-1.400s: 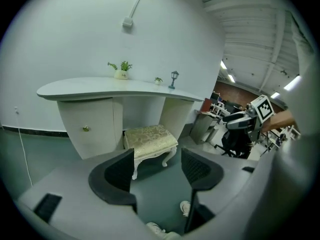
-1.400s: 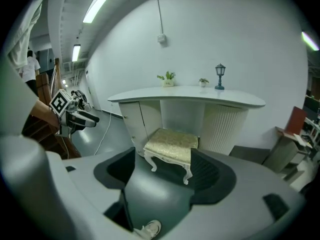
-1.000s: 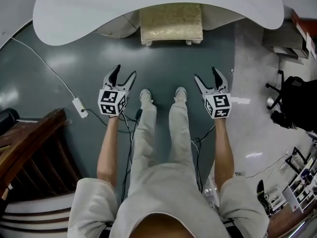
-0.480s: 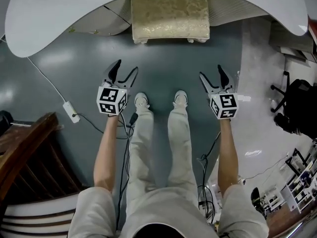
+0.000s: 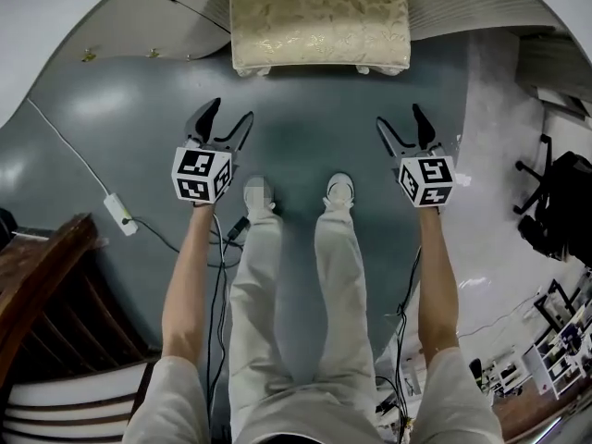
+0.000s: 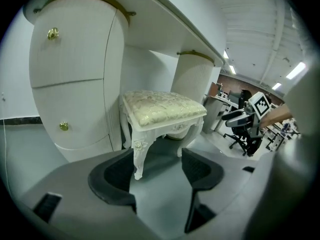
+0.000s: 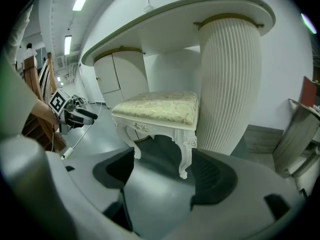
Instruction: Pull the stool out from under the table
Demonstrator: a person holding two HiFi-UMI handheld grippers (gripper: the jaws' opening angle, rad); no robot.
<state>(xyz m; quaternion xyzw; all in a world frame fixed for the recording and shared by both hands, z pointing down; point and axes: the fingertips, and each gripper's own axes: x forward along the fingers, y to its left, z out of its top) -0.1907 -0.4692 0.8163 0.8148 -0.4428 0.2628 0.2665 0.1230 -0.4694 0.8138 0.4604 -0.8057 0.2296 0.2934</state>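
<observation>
While you stand facing the white, curved tabletop (image 5: 42, 35), the low stool with a cream-gold brocade cushion and carved white legs (image 5: 319, 21) sits on the grey-blue floor (image 5: 305, 109) ahead of your white shoes (image 5: 339, 189), tucked into the knee space under that tabletop. Your left tongs (image 5: 228, 117) hang in the air, well short of the stool's near left corner, with both fingers spread wide and nothing between them. Your right tongs (image 5: 400, 118) mirror them near the right corner, equally wide and equally empty. Neither pair touches the stool. From the left gripper view, the two dark pads stand far apart and the stool's front leg with its carved rosette (image 6: 138, 154) shows in the gap beyond them, out of reach. To its left rises a rounded white drawer cabinet with small brass knobs (image 6: 52, 33), and your other tongs show further off to the right. From the right gripper view, the pads are just as widely parted, and the stool's nearest white leg (image 7: 185, 156) lines up between them, again beyond their tips. A fluted white column (image 7: 230, 84) stands just beside the stool on that side and carries the tabletop above. On the floor to your left lies a thin white cable with an inline switch (image 5: 118, 213), near a dark brown wooden railing (image 5: 37, 285). A black office chair (image 5: 555, 202) stands well off to your right.
</observation>
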